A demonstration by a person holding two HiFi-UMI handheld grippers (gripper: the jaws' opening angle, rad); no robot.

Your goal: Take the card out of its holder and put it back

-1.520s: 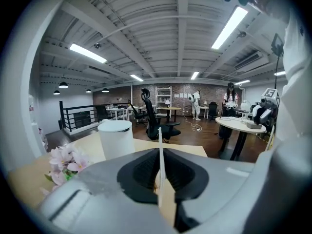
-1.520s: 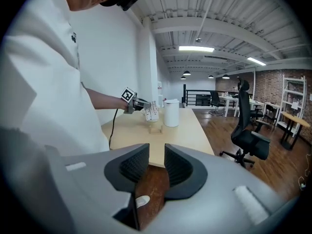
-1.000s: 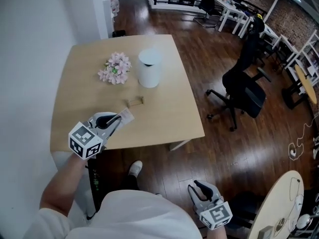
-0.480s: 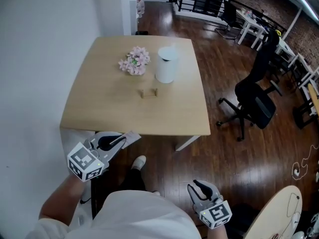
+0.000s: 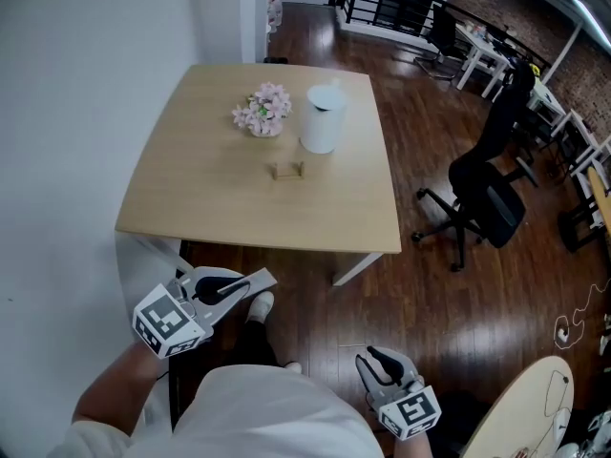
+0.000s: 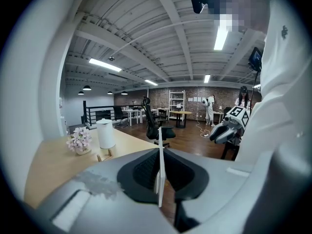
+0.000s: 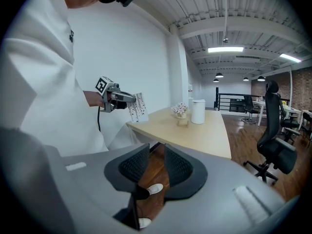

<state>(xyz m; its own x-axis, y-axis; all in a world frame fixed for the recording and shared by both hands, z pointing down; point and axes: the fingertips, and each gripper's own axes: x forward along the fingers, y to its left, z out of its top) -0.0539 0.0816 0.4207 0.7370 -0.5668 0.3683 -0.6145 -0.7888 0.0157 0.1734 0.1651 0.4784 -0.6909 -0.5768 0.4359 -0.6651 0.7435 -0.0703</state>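
My left gripper (image 5: pixel 227 288) is shut on a white printed card (image 5: pixel 256 281), held in front of my body, short of the table's near edge. In the left gripper view the card (image 6: pixel 160 165) stands edge-on between the pads. The small wooden card holder (image 5: pixel 287 170) sits empty near the middle of the table, far from the card. My right gripper (image 5: pixel 381 362) hangs low by my right hip, its jaws slightly apart with nothing between them. From the right gripper view (image 7: pixel 157 156) I see the left gripper (image 7: pixel 118 96) with the card (image 7: pixel 138 106) and, further off, the holder (image 7: pixel 183 122).
A light wooden table (image 5: pixel 191 194) stands against the white wall. It carries a pink flower bunch (image 5: pixel 263 110) and a white cylinder (image 5: pixel 322 120) behind the holder. A black office chair (image 5: pixel 482 194) stands on the dark wood floor to the right.
The left gripper has drawn back with the card, from over the table's near part to in front of my body. The right gripper has stayed put.
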